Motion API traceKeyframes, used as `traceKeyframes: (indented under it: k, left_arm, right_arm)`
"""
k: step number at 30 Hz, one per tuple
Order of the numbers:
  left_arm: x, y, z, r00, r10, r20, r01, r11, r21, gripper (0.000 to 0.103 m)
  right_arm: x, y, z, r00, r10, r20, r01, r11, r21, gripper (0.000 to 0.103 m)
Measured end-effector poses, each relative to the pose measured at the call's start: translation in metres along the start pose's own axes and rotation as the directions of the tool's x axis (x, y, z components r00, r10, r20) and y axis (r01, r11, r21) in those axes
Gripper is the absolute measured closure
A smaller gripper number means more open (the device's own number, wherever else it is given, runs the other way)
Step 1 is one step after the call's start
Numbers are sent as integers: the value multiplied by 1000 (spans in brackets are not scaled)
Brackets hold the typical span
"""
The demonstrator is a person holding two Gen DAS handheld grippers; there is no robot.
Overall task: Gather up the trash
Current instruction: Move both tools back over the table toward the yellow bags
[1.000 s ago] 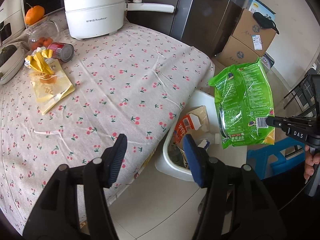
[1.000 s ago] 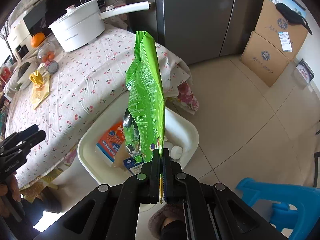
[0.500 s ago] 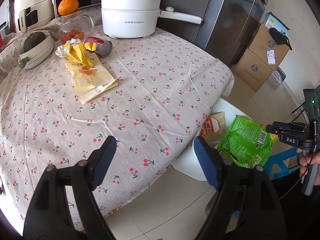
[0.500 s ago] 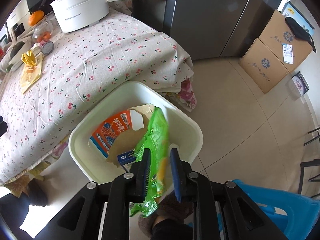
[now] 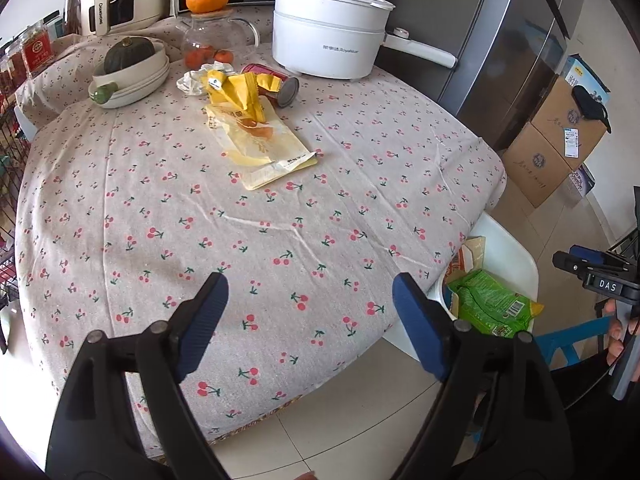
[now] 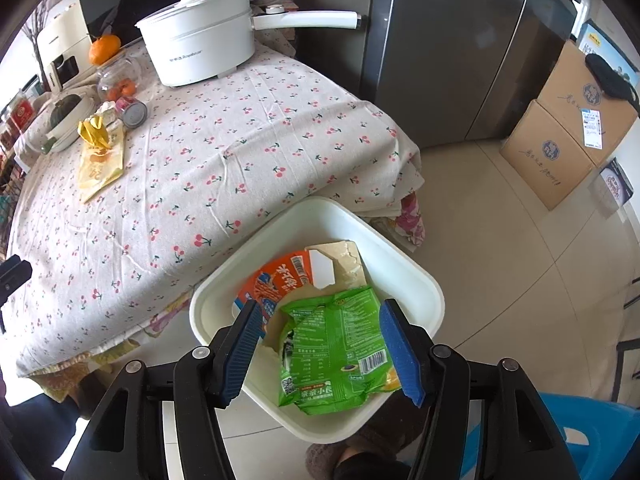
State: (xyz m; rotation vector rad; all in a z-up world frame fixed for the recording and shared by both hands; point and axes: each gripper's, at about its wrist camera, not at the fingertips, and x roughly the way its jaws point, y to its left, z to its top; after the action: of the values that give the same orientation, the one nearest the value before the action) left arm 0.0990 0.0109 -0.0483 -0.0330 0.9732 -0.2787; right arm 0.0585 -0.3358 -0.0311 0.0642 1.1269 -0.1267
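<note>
The green snack bag [image 6: 336, 344] lies crumpled in the white bin [image 6: 424, 280] on the floor, on top of an orange carton [image 6: 280, 280]. My right gripper [image 6: 320, 310] hovers just above the bag. Its jaws are opening and the pads do not touch the bag. My left gripper [image 5: 308, 284] hangs over the near edge of the cherry-print table, its jaws still opening with nothing between them. Far across the table lie a flat yellow packet [image 5: 260, 144], a crumpled yellow wrapper [image 5: 236, 92], a tipped red can [image 5: 276, 86] and white crumpled paper [image 5: 196, 78].
A white pot [image 5: 328, 40], a glass jar of oranges [image 5: 208, 48] and a bowl with a squash [image 5: 128, 68] stand at the table's far side. Cardboard boxes [image 6: 568, 128] sit by the fridge. A blue stool [image 6: 580, 432] is beside the bin.
My right gripper went from shut to open and let go of the green bag, which dropped into the bin. My left gripper opened wider and swung left, from the bin to over the table.
</note>
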Motion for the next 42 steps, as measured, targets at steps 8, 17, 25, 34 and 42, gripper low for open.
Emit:
traceKeyframes:
  k: [8, 17, 25, 34, 42]
  left_arm:
    - [5, 43, 4, 998, 60, -22, -62, 993, -100, 18]
    - [16, 71, 55, 997, 78, 29, -69, 971, -228, 18]
    - [53, 60, 104, 988, 112, 103, -90, 975, -202, 18]
    - [122, 37, 155, 969, 194, 150, -168, 971, -168, 27]
    - [147, 43, 170, 959, 260, 109, -237, 953, -187, 81]
  right_arm:
    - [0, 44, 22, 997, 72, -2, -72, 996, -48, 26]
    - [-6, 113, 75, 992, 125, 22, -121, 982, -145, 21]
    - [26, 144, 110, 987, 159, 29, -149, 968, -203, 19]
    - [46, 121, 129, 994, 101, 36, -90, 967, -237, 19]
    - [51, 105, 130, 995, 102, 24, -94, 970, -224, 19]
